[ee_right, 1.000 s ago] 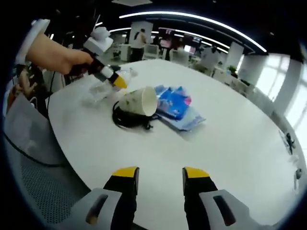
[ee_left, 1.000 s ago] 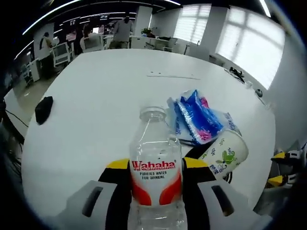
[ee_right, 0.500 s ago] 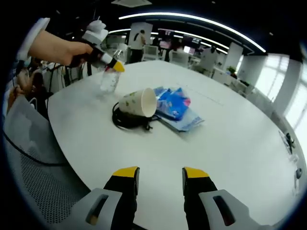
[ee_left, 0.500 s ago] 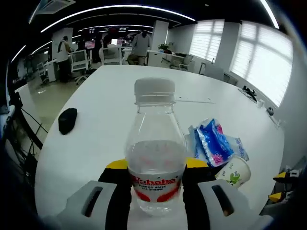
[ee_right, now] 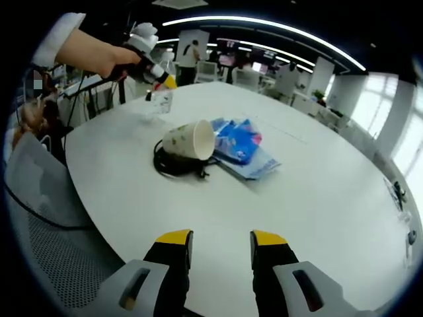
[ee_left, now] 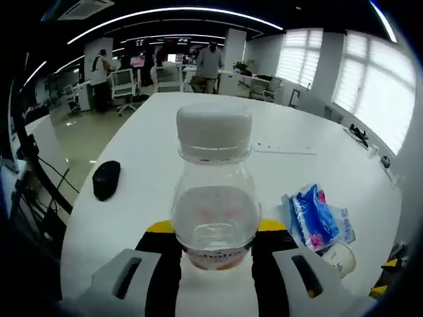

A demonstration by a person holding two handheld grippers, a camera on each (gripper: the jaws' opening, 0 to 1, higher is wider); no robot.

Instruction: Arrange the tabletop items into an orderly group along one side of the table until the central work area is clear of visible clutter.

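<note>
Left gripper view looks across the white round table (ee_left: 198, 132), which spreads over most of the frame, with the water bottle (ee_left: 215, 198) upright at centre, clamped between the yellow-tipped jaws of the left claw (ee_left: 215, 232). Its white cap sits high in the frame and water shows in its lower half. At lower right lie the blue tissue packs (ee_left: 316, 216), with the paper cup (ee_left: 339, 257) just below them at the table edge. A black mouse (ee_left: 106, 179) lies at the left, well apart from everything else; the right gripper view does not show it.

Right gripper view gives the table (ee_right: 317, 191) from the opposite side. A coiled black cable (ee_right: 173, 165) lies under the tipped paper cup (ee_right: 190, 140), touching the tissue packs (ee_right: 241, 148); the cable is not visible in the left gripper view. At upper left a hand (ee_right: 125, 56) holds the left claw (ee_right: 162, 80) with the bottle (ee_right: 158, 100) hanging from it. The right claw (ee_right: 219, 239) is open and empty at the bottom.

Against half a second ago, the bottle sits farther toward the upper left of the right gripper view, farther from the cup, and its red label has dropped behind the jaws in the left gripper view.
</note>
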